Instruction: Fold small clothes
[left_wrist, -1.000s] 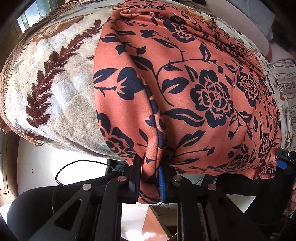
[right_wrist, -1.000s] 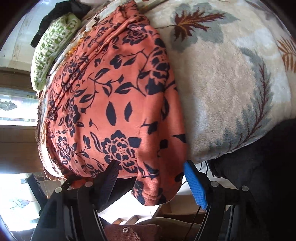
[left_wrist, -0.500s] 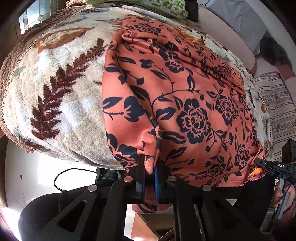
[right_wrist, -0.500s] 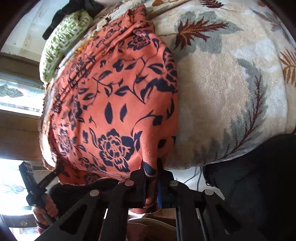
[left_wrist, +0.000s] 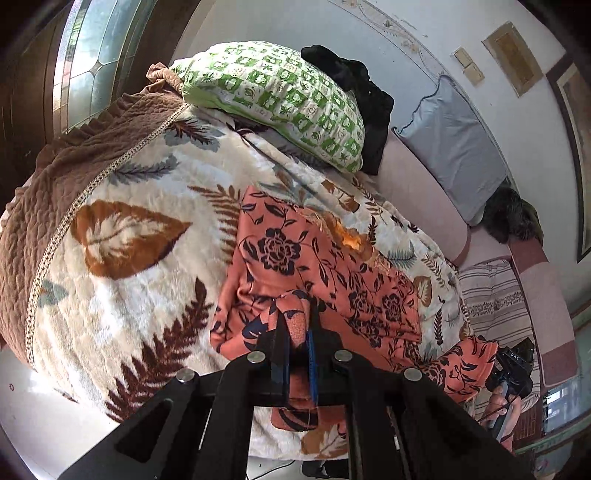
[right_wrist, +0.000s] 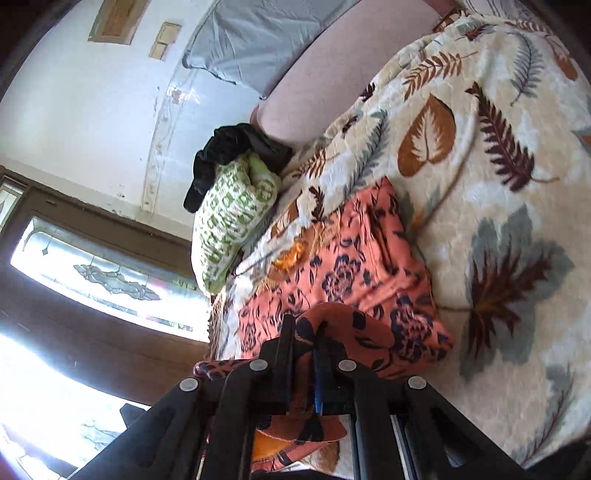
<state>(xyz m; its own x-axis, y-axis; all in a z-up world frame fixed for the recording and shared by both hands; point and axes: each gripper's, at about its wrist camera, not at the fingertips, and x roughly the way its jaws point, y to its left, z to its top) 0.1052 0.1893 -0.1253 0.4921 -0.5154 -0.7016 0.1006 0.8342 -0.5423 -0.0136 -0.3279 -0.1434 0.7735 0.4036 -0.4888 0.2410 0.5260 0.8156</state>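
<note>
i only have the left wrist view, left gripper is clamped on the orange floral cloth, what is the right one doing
Observer: The right gripper is also shut on the orange floral cloth, pinching a raised fold of it.
Operator: is the hem visible on your side
Observer: Yes, a stitched hem edge hangs below the right fingers, with a lighter orange underside showing.
Operator: what lies right of the cloth there
Observer: Bare leaf-print blanket; no other garment lies on that stretch.

Home living room: leaf-print blanket, sofa, stained-glass window.
</note>
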